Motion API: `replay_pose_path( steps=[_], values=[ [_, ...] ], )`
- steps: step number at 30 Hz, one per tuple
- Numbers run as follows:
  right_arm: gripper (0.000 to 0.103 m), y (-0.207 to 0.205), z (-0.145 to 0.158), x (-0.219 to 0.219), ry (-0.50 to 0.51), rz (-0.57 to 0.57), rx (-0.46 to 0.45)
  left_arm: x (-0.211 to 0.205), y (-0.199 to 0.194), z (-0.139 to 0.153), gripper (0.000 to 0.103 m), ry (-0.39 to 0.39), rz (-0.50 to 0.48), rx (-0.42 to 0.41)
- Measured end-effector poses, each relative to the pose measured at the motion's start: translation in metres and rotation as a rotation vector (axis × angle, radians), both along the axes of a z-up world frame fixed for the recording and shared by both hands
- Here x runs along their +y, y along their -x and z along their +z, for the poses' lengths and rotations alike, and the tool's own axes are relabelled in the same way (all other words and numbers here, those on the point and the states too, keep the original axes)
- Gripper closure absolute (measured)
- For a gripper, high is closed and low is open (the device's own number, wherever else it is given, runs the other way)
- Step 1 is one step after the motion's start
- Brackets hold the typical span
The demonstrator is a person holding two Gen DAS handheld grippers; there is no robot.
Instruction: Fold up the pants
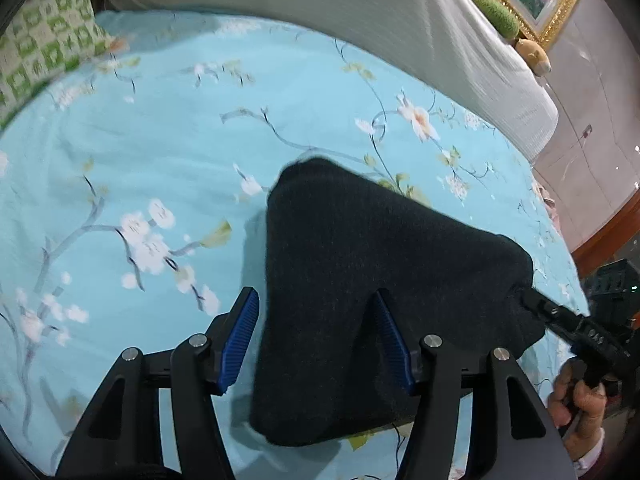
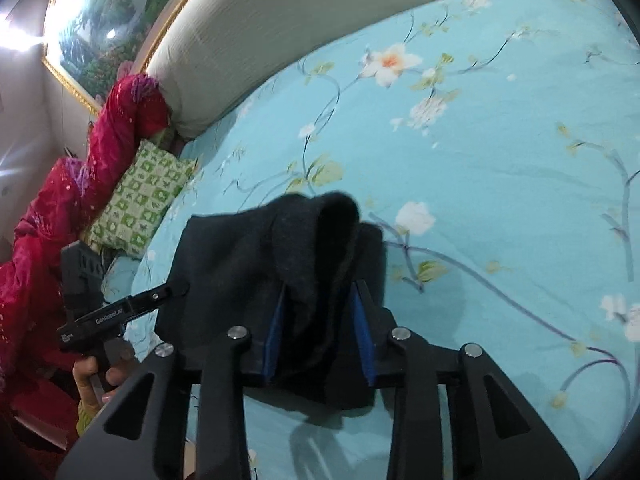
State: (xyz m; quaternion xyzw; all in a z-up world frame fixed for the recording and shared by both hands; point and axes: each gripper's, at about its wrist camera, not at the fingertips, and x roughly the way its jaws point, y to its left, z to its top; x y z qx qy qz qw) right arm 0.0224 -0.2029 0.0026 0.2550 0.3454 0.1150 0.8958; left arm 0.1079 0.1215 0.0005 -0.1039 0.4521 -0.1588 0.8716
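Between the blue pads of the right tongs [image 2: 322,300], the right wrist view shows a bunched fold of the dark pants [image 2: 280,264] pinched tight, a grip that the left wrist view hides behind cloth, giving only the right tool's black arm reaching in from the side. From the left wrist, the left tongs [image 1: 316,308] stand wide apart: one pad lies bare over the sheet and the other is pressed under draped fabric of the pants [image 1: 360,280], with nothing clamped between them. The folded bundle hangs partly lifted, its lower edge casting a shadow on the bed [image 1: 160,140], which wears a light blue floral sheet. Farther off lie a green-checked pillow [image 2: 140,200], a red quilt [image 2: 80,184] seen only from the right wrist, a pale padded headboard [image 1: 360,8], and a gilt-framed picture [image 1: 552,0].
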Motion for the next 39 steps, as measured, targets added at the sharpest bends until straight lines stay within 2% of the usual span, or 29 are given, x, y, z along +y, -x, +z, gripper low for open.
replay_pose_path(
  steps=[3, 5, 8, 14, 17, 19, 22, 28, 31, 36, 39],
  values=[
    [0.069, 0.010, 0.015, -0.005, 0.017, -0.032, -0.058, 0.002, -0.003, 0.008, 0.041, -0.001, 0.011, -0.017],
    [0.069, 0.009, 0.021, -0.003, 0.015, -0.034, -0.078, 0.000, -0.008, 0.011, 0.040, 0.012, 0.016, -0.012],
    [0.068, -0.001, 0.025, 0.008, 0.043, -0.034, -0.087, -0.007, -0.020, 0.014, 0.036, -0.008, 0.035, -0.013],
    [0.068, -0.022, 0.009, 0.013, 0.084, -0.080, -0.034, -0.008, -0.050, 0.004, 0.033, -0.046, 0.100, 0.019],
    [0.066, -0.025, -0.003, 0.010, 0.158, -0.103, 0.000, -0.010, -0.059, -0.008, 0.033, -0.053, 0.093, 0.048],
    [0.063, -0.027, -0.011, 0.004, 0.157, -0.122, 0.029, -0.012, -0.062, -0.013, 0.033, -0.060, 0.087, 0.060],
    [0.063, -0.023, -0.010, -0.002, 0.131, -0.123, 0.027, -0.006, -0.058, -0.011, 0.033, -0.025, 0.091, 0.059],
    [0.061, -0.006, 0.006, 0.004, 0.026, -0.055, -0.038, 0.014, -0.033, -0.004, 0.030, 0.051, 0.091, 0.071],
    [0.061, -0.004, 0.000, 0.010, 0.028, -0.033, -0.006, 0.021, -0.019, -0.007, 0.030, 0.077, 0.079, 0.085],
    [0.059, 0.005, -0.022, 0.011, 0.059, -0.029, 0.033, 0.017, -0.005, -0.019, 0.025, 0.036, 0.050, 0.088],
    [0.055, 0.009, -0.026, 0.005, 0.048, -0.039, 0.035, 0.018, -0.001, -0.024, 0.025, 0.059, 0.056, 0.100]
  ],
)
